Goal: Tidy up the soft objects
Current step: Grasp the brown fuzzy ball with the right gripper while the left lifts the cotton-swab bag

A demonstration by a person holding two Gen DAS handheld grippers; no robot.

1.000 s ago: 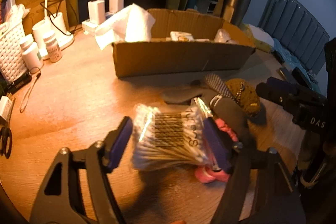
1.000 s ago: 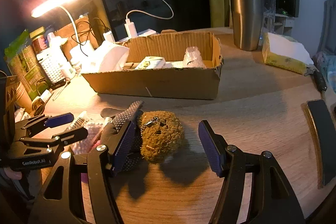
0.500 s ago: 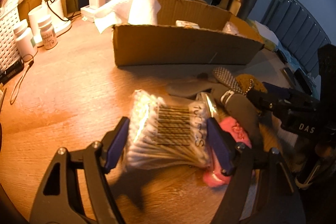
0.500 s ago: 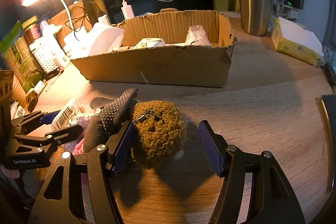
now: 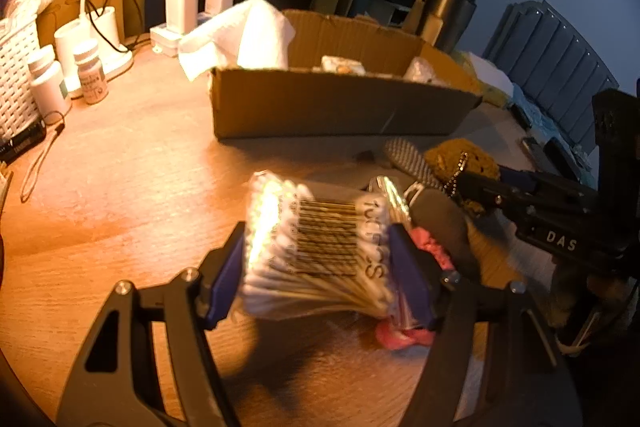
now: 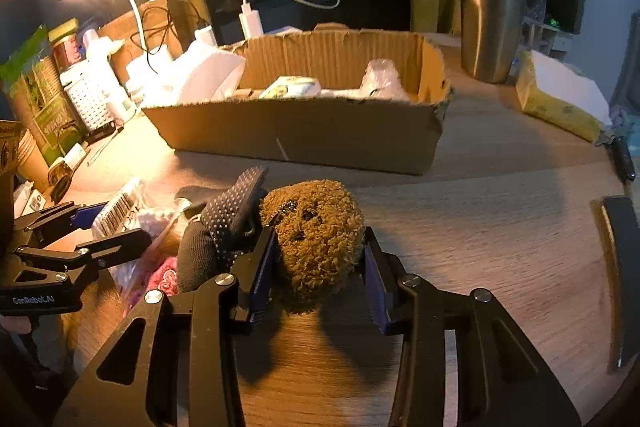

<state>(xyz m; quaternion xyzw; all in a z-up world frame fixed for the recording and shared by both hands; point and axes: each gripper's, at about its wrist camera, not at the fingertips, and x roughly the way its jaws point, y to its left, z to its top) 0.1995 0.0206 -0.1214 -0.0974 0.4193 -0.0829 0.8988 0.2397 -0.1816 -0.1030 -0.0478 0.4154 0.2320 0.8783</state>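
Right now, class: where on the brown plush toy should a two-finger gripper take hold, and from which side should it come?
Grip the brown plush toy across its round fuzzy body, coming from the near side, angled down, as the right gripper does, its jaws closing on both flanks. The body is compressible and clear on the right; the black dotted glove crowds its left, so keep that jaw tight against the plush.

Left gripper (image 5: 316, 275): jaws closing on the cotton swab pack (image 5: 320, 247), pads at both ends
Just right of it: pink cloth (image 5: 430, 247), dark glove (image 5: 440, 215)
Ahead: cardboard box (image 5: 340, 107) on the bench (image 5: 120, 179)
Far right: right gripper (image 5: 480, 187) at the brown plush (image 5: 460, 163)
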